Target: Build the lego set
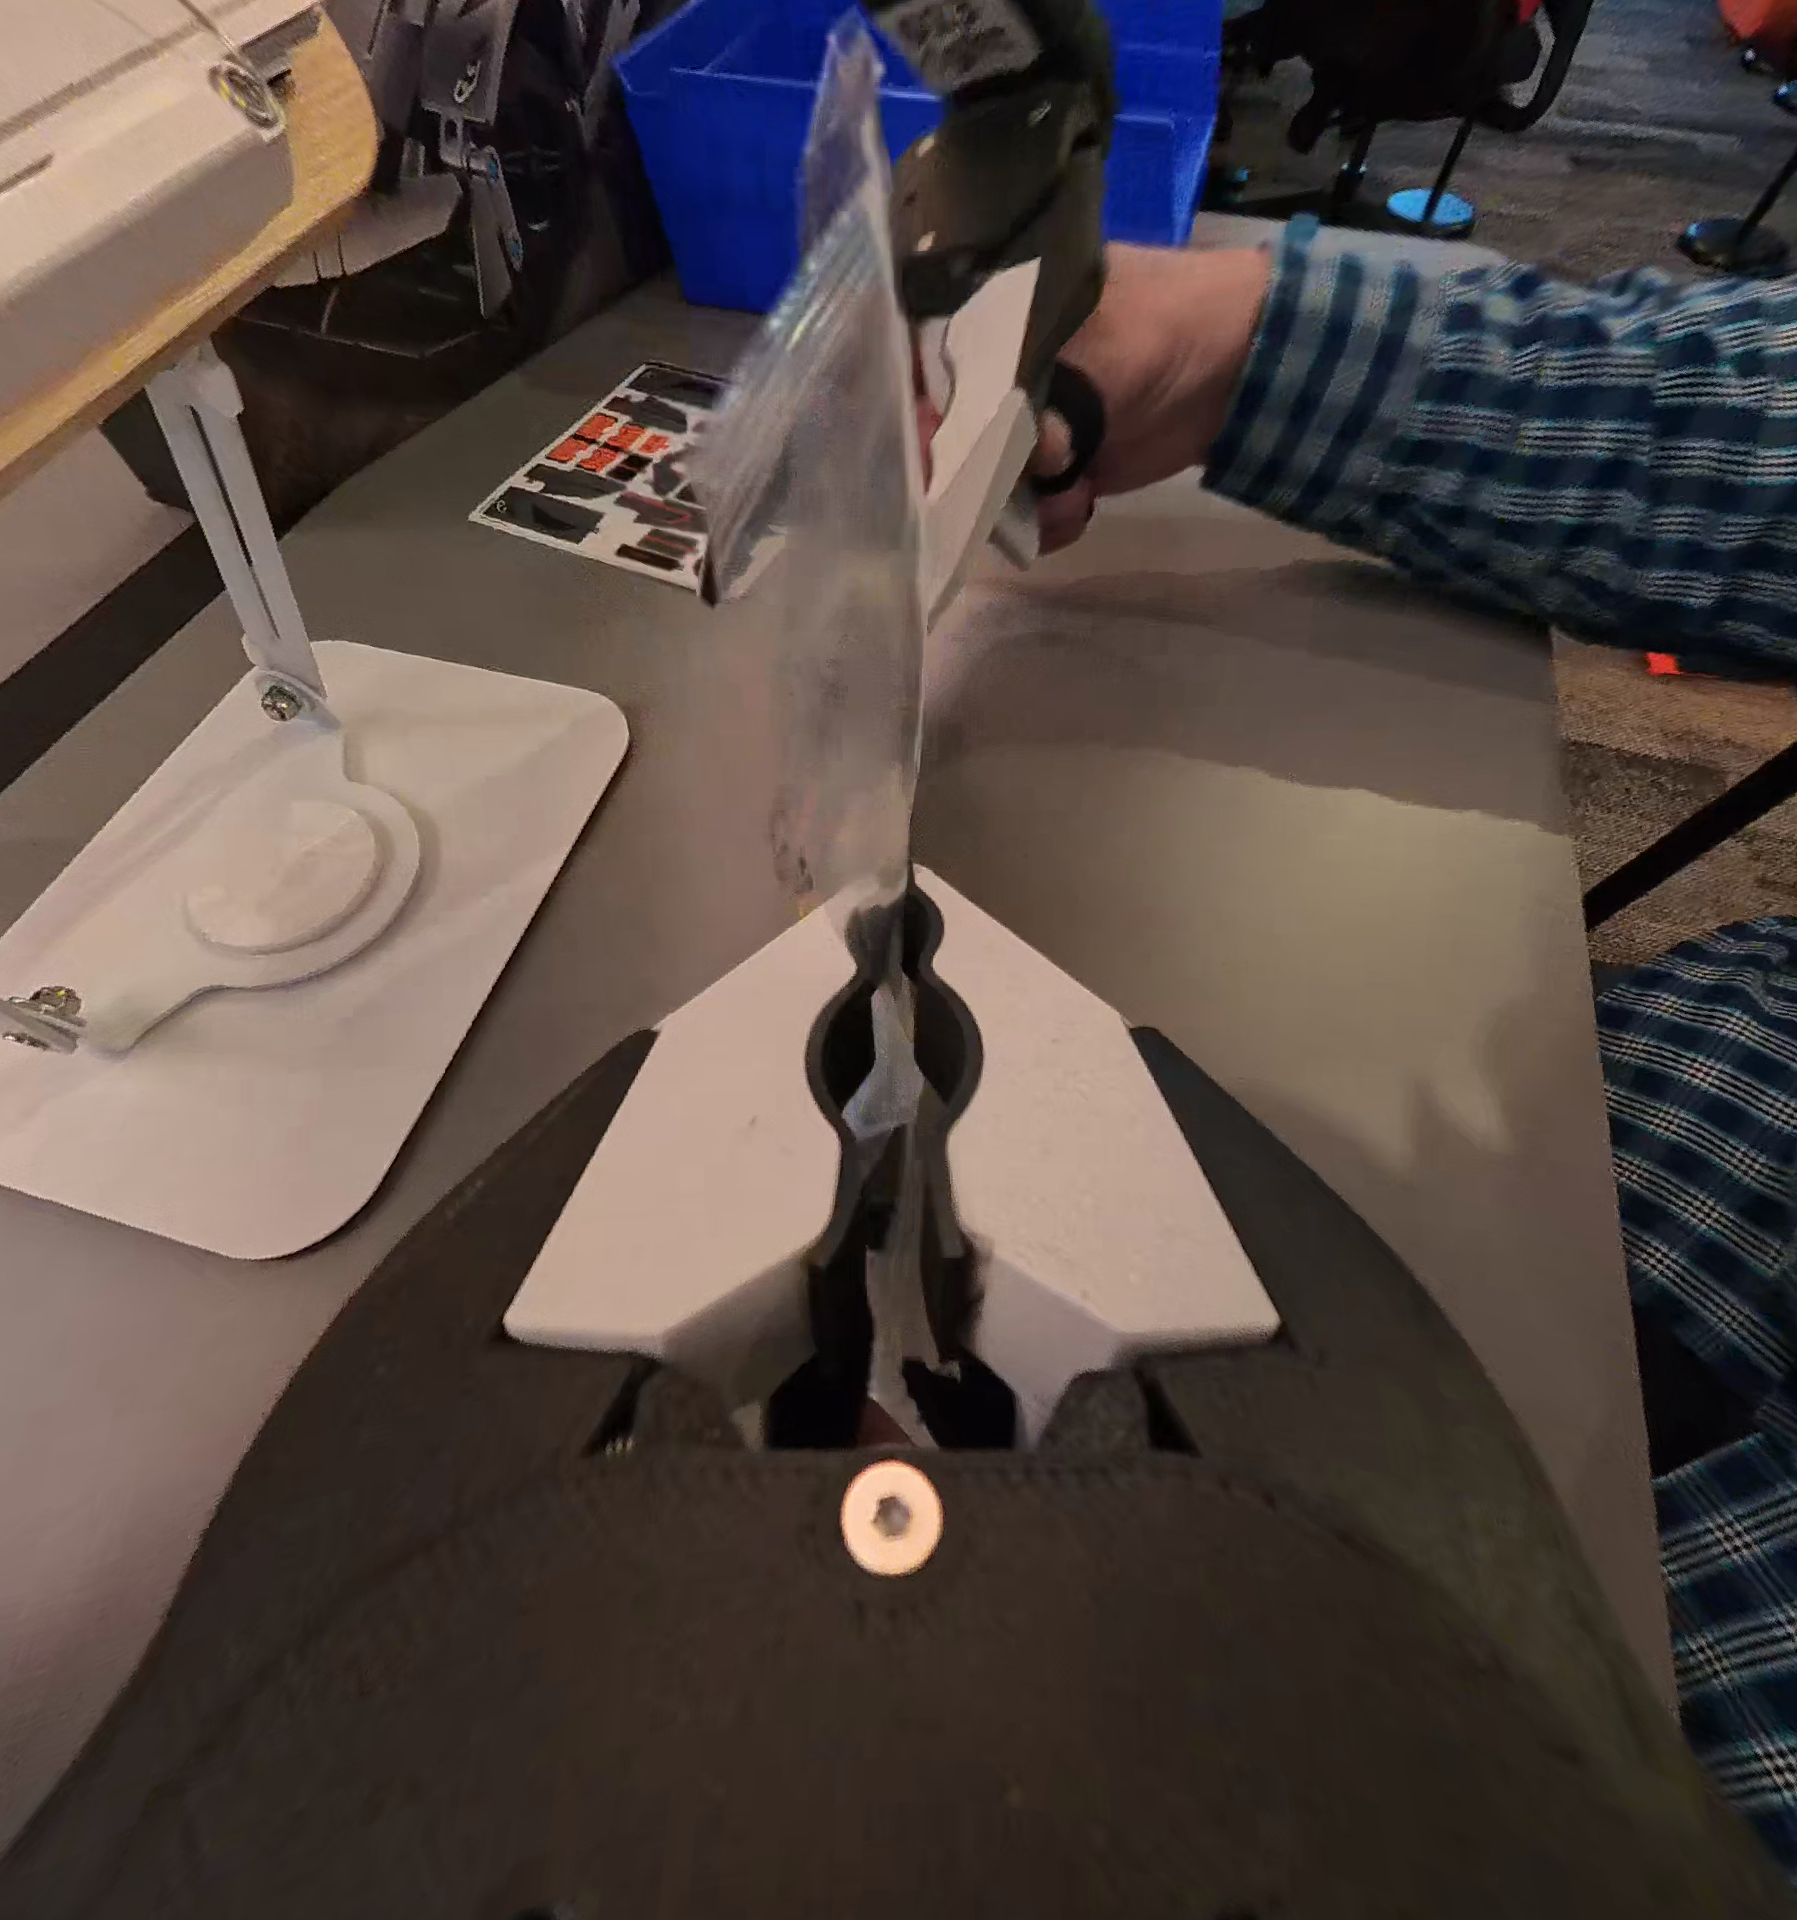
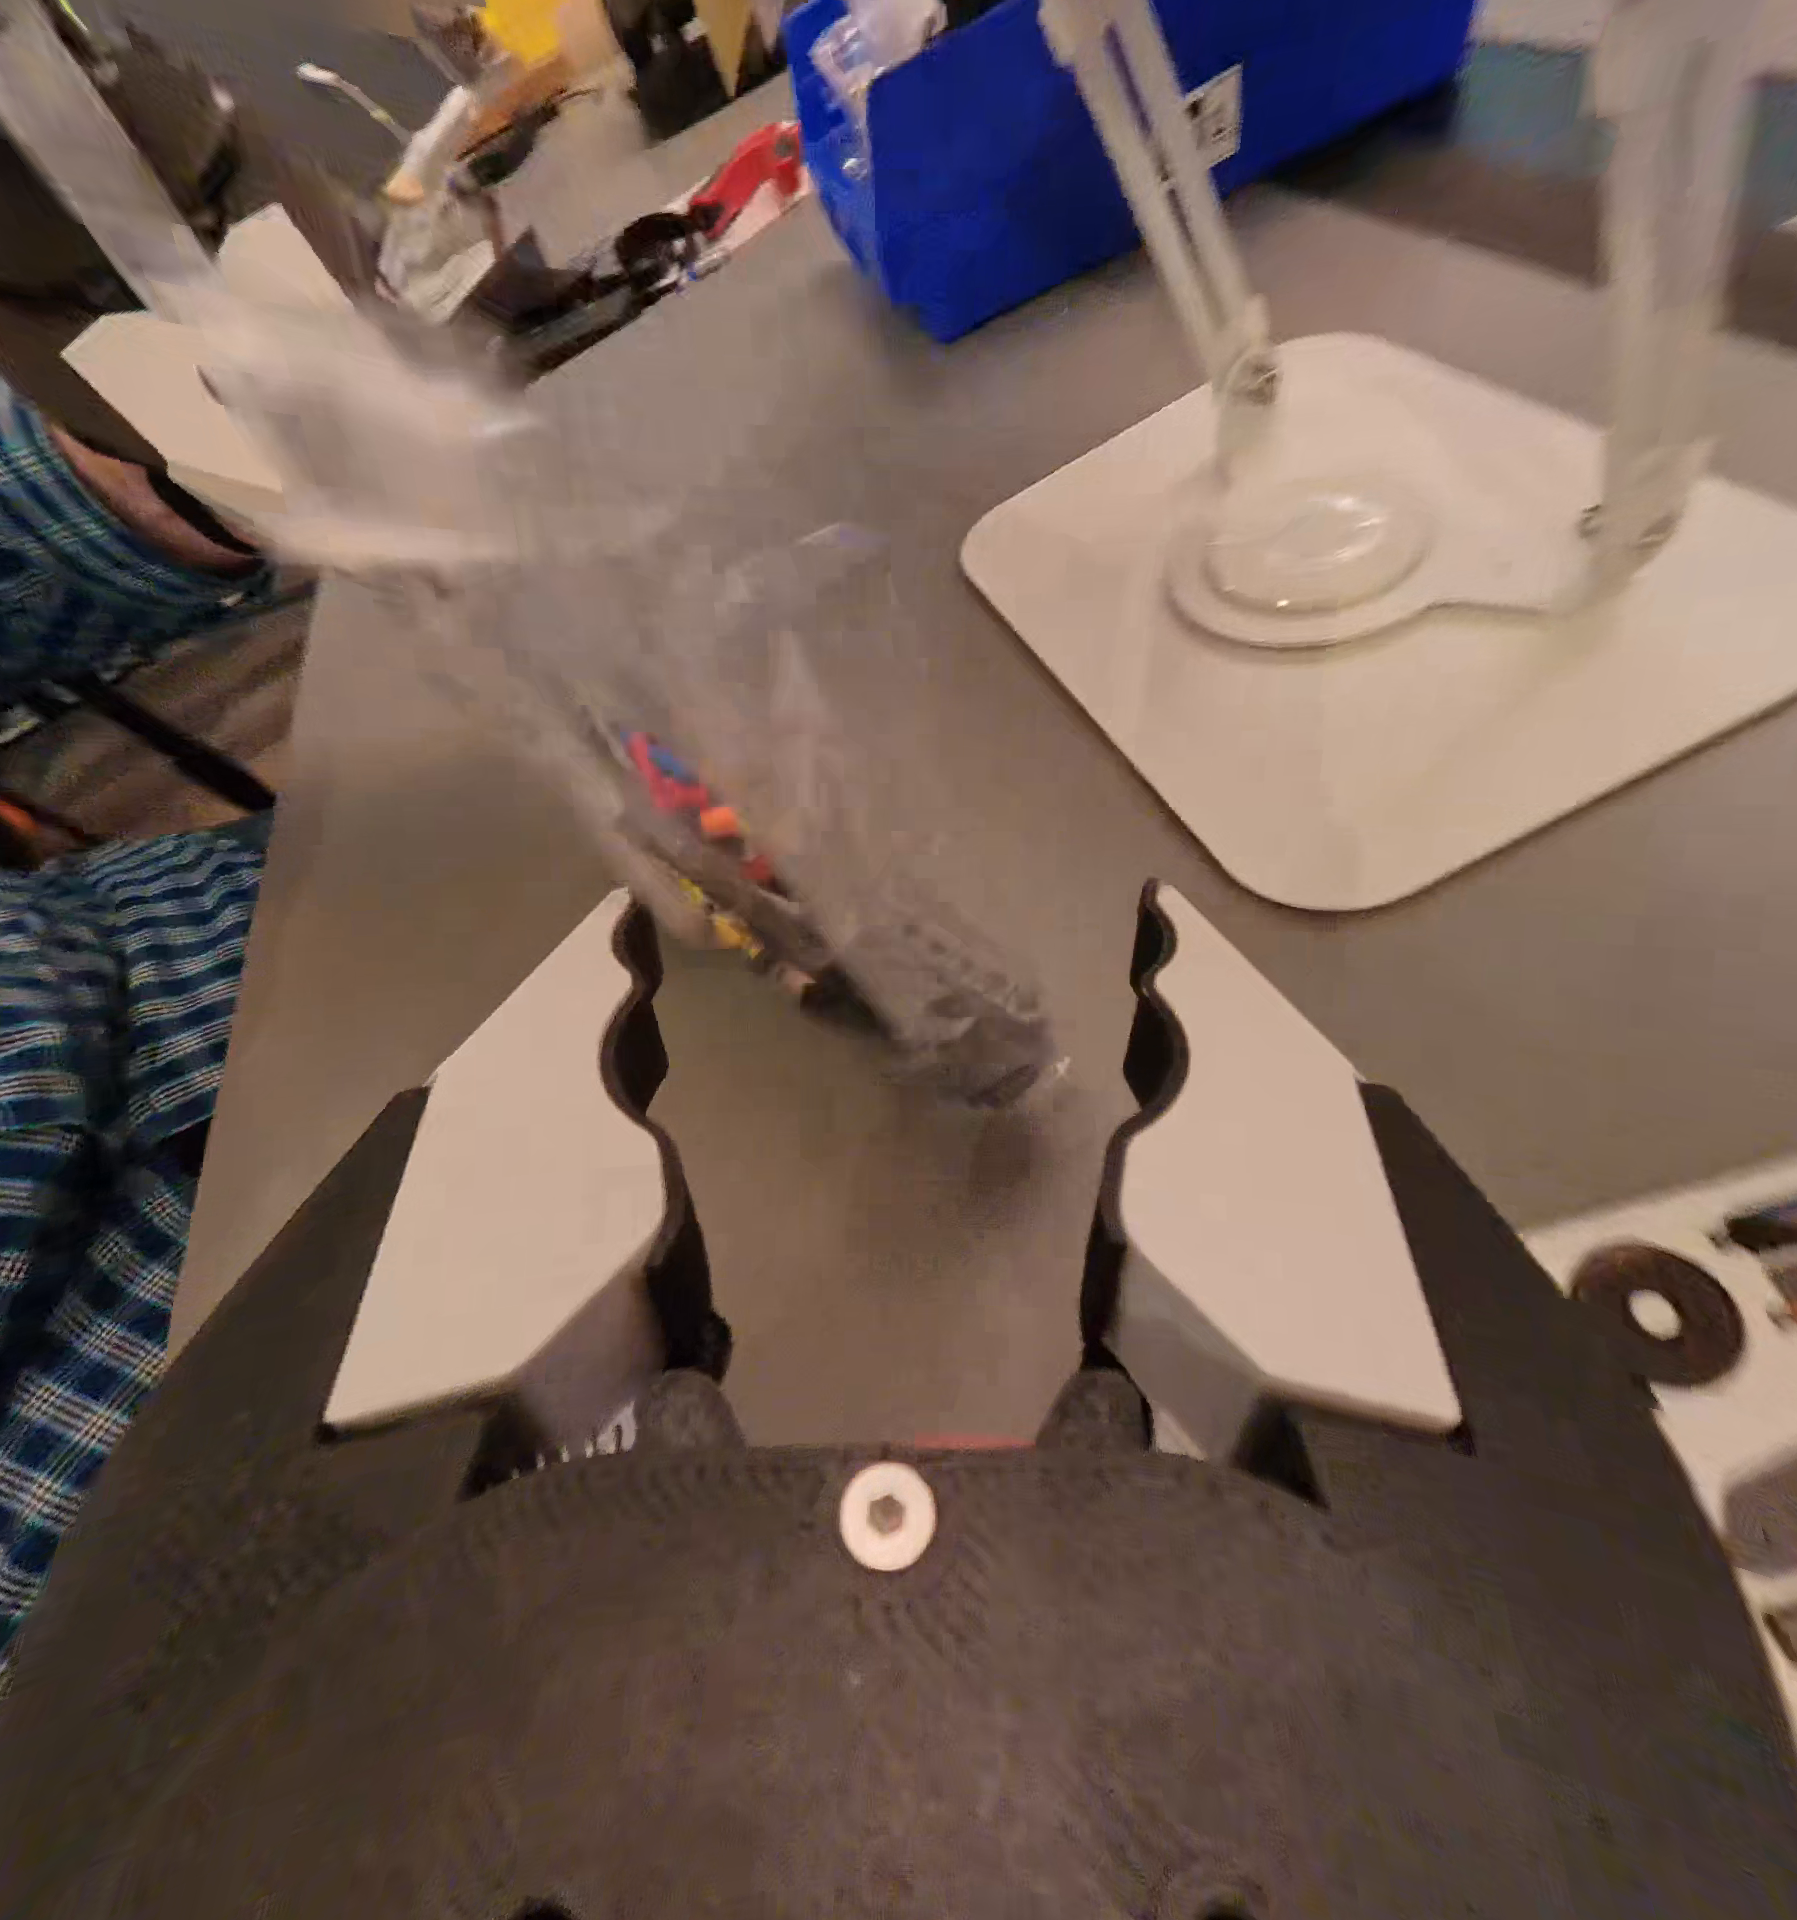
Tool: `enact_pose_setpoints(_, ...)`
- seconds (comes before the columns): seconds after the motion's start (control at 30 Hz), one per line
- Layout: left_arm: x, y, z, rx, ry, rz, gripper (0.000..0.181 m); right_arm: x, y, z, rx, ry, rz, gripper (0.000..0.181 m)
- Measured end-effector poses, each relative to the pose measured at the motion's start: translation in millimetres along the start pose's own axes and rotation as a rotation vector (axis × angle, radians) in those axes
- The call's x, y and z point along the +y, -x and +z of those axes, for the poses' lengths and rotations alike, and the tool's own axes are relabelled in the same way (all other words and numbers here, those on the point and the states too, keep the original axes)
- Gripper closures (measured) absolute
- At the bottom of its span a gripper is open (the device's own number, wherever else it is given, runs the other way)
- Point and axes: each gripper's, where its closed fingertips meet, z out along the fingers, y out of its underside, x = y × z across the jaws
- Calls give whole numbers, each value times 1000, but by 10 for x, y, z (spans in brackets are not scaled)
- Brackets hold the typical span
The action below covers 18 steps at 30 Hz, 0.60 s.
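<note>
A clear plastic bag (image 1: 842, 499) of small Lego parts is pinched at one edge by my left gripper (image 1: 909, 894), which is shut on it and holds it above the grey table (image 1: 1237, 935). In the right wrist view the bag (image 2: 769, 831) is blurred, and its part-filled end hangs in line with the gap of my right gripper (image 2: 889, 914), which is open. I cannot tell whether the bag is between those fingers or beyond them. The right gripper (image 1: 987, 488), held by a hand, shows just behind the bag in the left wrist view.
A sticker sheet (image 1: 613, 478) lies on the table and also shows in the right wrist view (image 2: 1787, 1351). A white stand base (image 1: 281, 935) sits to the left, with a blue bin (image 1: 738, 166) at the back. A plaid sleeve (image 1: 1548, 436) reaches in from the right.
</note>
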Motion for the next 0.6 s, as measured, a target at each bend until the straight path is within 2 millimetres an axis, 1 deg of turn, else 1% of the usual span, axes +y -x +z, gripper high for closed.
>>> enact_pose_setpoints(0.03,3,21,-11,-1,-2,0,181,3,-2,54,-32,1,-1,99)
enact_pose_setpoints(0.1,14,58,-36,11,-6,-19,181,-6,83,107,-142,-5,24,134)
enact_pose_setpoints(0.17,19,80,-63,35,-12,-51,181,-2,139,115,-185,-2,21,162)
enact_pose_setpoints(0.27,-2,112,-90,77,-30,-113,181,-9,295,64,-226,13,55,181)
enact_pose_setpoints(0.37,-12,58,-95,175,-27,-193,181,13,482,-57,-215,42,110,181)
enact_pose_setpoints(0.43,-39,-6,-70,274,-29,-270,181,78,647,-178,-213,69,159,181)
enact_pose_setpoints(0.47,-44,-26,-29,317,-23,-296,181,119,684,-234,-200,73,193,181)
enact_pose_setpoints(0.53,13,41,131,315,7,-287,181,239,664,-304,-177,78,272,181)
enact_pose_setpoints(0.6,139,127,273,285,67,-263,162,417,498,-332,-123,96,340,181)
